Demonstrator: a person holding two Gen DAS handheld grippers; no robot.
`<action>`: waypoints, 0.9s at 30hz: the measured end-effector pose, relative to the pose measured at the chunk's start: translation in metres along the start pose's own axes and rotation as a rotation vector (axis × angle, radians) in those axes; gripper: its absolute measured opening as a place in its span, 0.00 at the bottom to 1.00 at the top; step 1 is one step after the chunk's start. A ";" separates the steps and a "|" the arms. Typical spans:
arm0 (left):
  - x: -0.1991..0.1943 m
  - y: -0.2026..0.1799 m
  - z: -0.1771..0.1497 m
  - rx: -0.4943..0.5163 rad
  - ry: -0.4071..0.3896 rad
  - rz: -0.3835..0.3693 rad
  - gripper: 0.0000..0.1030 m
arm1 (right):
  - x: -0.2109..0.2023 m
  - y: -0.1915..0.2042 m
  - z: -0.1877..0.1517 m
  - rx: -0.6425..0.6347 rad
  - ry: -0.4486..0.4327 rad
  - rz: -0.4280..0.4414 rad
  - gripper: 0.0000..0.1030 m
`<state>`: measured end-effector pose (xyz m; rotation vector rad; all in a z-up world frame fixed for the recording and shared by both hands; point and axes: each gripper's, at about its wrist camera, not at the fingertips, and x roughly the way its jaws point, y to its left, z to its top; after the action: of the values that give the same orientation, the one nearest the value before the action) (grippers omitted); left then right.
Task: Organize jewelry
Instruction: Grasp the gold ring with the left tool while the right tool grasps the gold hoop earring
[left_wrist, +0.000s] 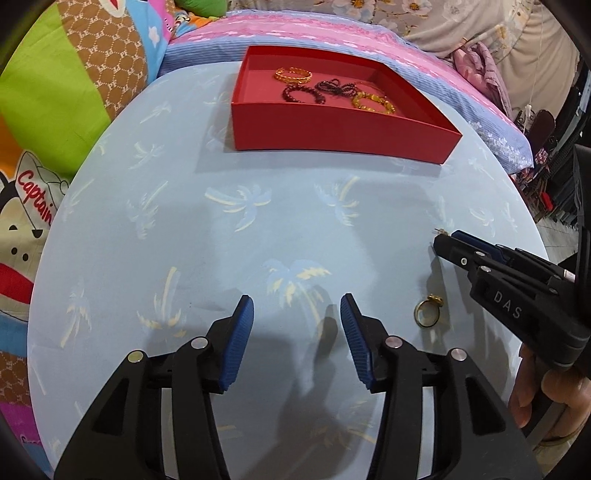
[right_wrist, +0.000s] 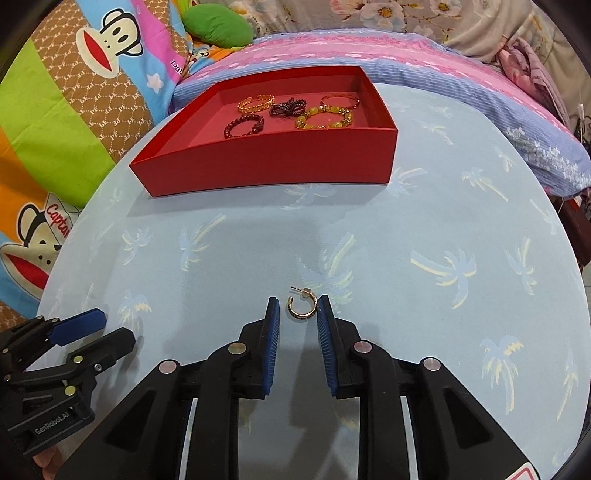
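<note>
A red box (left_wrist: 332, 129) (right_wrist: 280, 162) stands at the far side of the light blue table and holds several bracelets (right_wrist: 323, 118). A small gold hoop earring (right_wrist: 302, 305) lies on the table between the open fingers of my right gripper (right_wrist: 297, 310), not touching either pad. In the left wrist view the right gripper (left_wrist: 445, 240) is at the right, with the earring's tip (left_wrist: 439, 232) just showing at its tip. A gold ring (left_wrist: 427, 313) lies on the table right of my left gripper (left_wrist: 297, 314), which is open and empty.
The round table has a light blue palm-print cloth (left_wrist: 240, 240). Colourful cartoon pillows (right_wrist: 74, 110) lie to the left and a pink and blue striped bedspread (right_wrist: 406, 62) lies behind the box. My left gripper shows at the lower left of the right wrist view (right_wrist: 103, 328).
</note>
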<state>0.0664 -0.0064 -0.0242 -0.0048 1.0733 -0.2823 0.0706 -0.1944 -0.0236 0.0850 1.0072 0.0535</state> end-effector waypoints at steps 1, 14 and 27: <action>0.001 0.001 0.000 -0.004 0.002 0.003 0.45 | 0.000 0.001 0.000 -0.007 -0.002 -0.008 0.19; 0.002 -0.022 -0.002 0.057 0.005 -0.048 0.46 | -0.018 -0.010 -0.023 0.041 -0.004 -0.008 0.14; 0.002 -0.071 -0.013 0.192 0.012 -0.128 0.50 | -0.039 -0.025 -0.045 0.115 -0.006 -0.019 0.14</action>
<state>0.0407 -0.0734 -0.0224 0.1001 1.0564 -0.5005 0.0115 -0.2209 -0.0174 0.1811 1.0042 -0.0221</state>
